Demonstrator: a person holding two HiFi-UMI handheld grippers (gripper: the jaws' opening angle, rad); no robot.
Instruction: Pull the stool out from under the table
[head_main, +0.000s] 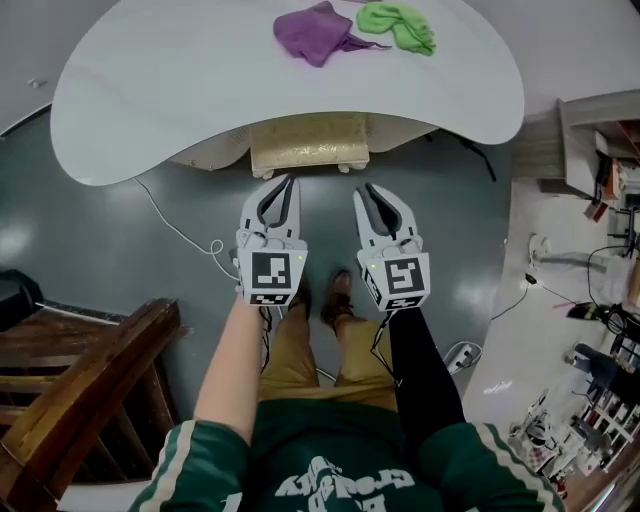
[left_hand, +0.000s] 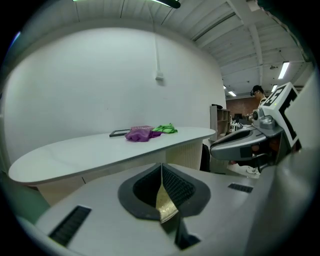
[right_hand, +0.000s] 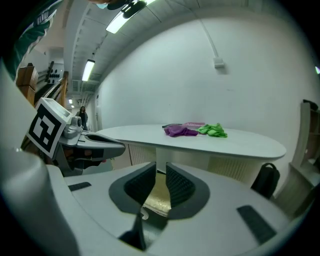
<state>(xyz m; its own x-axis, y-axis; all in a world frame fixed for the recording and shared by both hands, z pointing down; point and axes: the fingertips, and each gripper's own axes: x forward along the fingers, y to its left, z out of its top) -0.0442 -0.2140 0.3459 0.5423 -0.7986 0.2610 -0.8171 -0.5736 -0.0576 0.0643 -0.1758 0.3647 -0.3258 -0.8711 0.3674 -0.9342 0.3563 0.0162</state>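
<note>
The left tongs (head_main: 290, 182) are pressed together. In the left gripper view their ribbed black pads (left_hand: 172, 184) meet along one line with nothing pinched between them. The right tongs (head_main: 373, 190) stand slightly spread. In the right gripper view a narrow slot runs between the dark pads (right_hand: 181, 186), and nothing is caught in it. Both tongs point forward side by side, near each other. Each carries a white cube with black square markers at its rear, the left on a bare forearm and the right on a black sleeve.

Just ahead of both tips sits the gold cushioned stool with short white legs (head_main: 308, 143). It is tucked under the near edge of the white oval surface (head_main: 150, 90), with only its front part showing past the rim. Neither pair of tongs grips it. Its gold top also shows low between the pads in both gripper views.

On the far side of the surface lie a crumpled purple cloth (head_main: 315, 32) and a crumpled green cloth (head_main: 397, 25), close together. Below, the person's brown shoes (head_main: 340, 296) stand on the dark grey-green floor (head_main: 100, 230). A thin white cable (head_main: 172, 226) trails across the floor to the left. A brown wooden piece of furniture (head_main: 90, 380) fills the lower left corner.
</note>
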